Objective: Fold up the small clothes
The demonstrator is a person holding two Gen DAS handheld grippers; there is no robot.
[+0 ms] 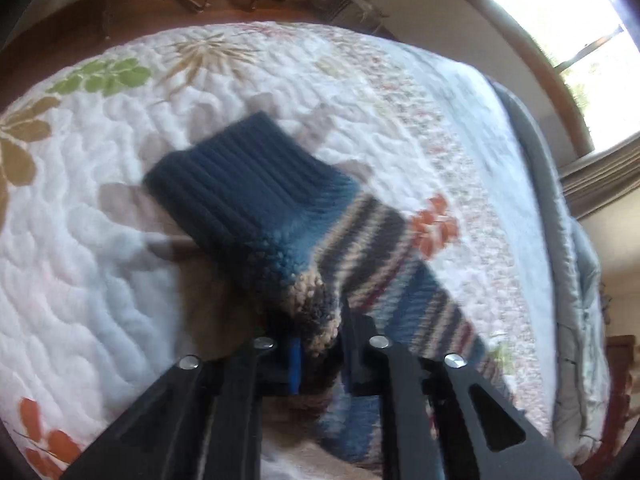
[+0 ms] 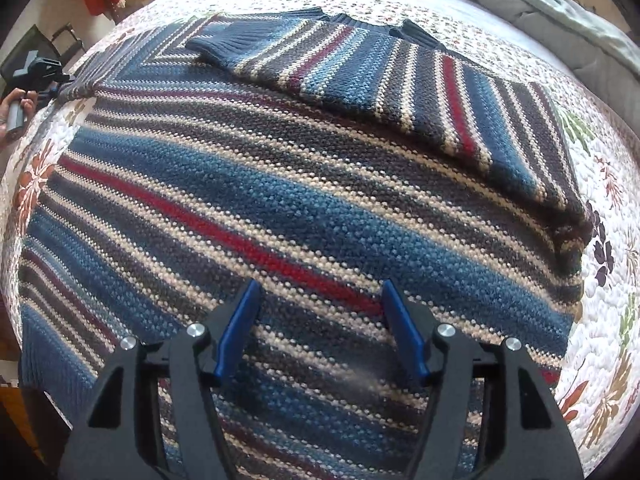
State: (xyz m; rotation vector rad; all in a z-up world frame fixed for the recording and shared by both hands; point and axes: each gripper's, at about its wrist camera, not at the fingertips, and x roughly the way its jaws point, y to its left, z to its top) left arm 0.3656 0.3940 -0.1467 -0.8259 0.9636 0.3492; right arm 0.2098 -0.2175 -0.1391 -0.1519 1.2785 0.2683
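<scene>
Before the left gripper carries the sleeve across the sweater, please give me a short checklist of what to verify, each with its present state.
1. Left gripper shut on the sleeve: ok.
2. Sleeve cuff hangs free of the quilt: cannot tell, blurred.
3. Right gripper open, holding nothing: ok.
4. Other sleeve already folded onto the sweater body: ok.
5. Sweater body lies flat: ok.
6. Right gripper clear of the sleeve's landing place: not ok, it hovers over the body.
</scene>
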